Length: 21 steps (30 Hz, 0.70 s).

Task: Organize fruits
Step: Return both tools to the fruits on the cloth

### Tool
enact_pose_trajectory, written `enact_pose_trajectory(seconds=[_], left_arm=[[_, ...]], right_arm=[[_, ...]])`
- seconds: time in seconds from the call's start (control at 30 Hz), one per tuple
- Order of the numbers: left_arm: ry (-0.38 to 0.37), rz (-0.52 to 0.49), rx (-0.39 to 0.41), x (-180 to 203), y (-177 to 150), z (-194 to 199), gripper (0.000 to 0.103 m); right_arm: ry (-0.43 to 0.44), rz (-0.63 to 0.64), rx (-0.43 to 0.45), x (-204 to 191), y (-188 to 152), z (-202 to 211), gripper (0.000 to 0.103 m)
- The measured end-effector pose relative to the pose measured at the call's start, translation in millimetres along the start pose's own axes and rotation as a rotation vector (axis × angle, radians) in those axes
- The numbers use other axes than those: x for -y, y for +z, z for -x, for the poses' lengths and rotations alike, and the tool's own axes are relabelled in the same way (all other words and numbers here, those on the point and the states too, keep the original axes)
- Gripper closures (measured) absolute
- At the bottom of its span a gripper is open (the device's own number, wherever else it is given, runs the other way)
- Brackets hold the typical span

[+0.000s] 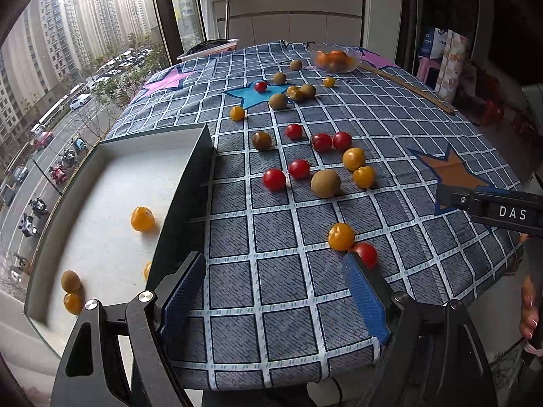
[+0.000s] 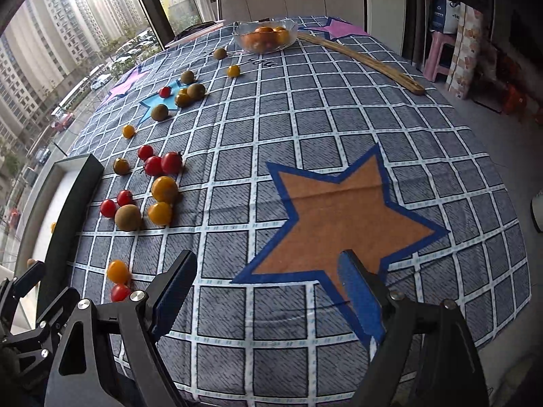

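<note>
- Sorting barely begun, left wrist view: the left gripper (image 1: 275,291) hangs released and empty at the lower centre, over a blue checked tablecloth (image 1: 373,129). At the left of the frame, a shallow dark-walled white tray (image 1: 190,183) holds only a few pieces, among them a yellow cherry tomato (image 1: 142,218) and a small brown kiwi berry (image 1: 70,280). Some twenty red, yellow and brown fruits lie loose across the cloth.
- Right wrist view: the right gripper (image 2: 264,288), jaws spread and empty, hovers beside an orange star patch (image 2: 339,217); a clear glass bowl of oranges (image 2: 266,35) stands at the upper centre.
</note>
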<state>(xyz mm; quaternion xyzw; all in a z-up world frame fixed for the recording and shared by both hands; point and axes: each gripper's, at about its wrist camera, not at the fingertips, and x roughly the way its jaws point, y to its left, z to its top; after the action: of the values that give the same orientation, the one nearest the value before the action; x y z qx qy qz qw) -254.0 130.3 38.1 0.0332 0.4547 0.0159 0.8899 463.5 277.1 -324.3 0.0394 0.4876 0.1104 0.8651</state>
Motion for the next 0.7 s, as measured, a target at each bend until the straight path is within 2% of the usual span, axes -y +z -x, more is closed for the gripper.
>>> enact_pose_trajectory(seconds=[0.3, 0.7], left_arm=[[0.027, -0.001, -0.065, 1, -8, -23, 0.019], [0.011, 0.034, -0.064, -15, 8, -40, 0.019]], right_arm=[[-0.011, 0.027, -0.002, 3, -4, -8, 0.016], [-0.006, 0.073, 0.006, -9, -2, -9, 0.016]])
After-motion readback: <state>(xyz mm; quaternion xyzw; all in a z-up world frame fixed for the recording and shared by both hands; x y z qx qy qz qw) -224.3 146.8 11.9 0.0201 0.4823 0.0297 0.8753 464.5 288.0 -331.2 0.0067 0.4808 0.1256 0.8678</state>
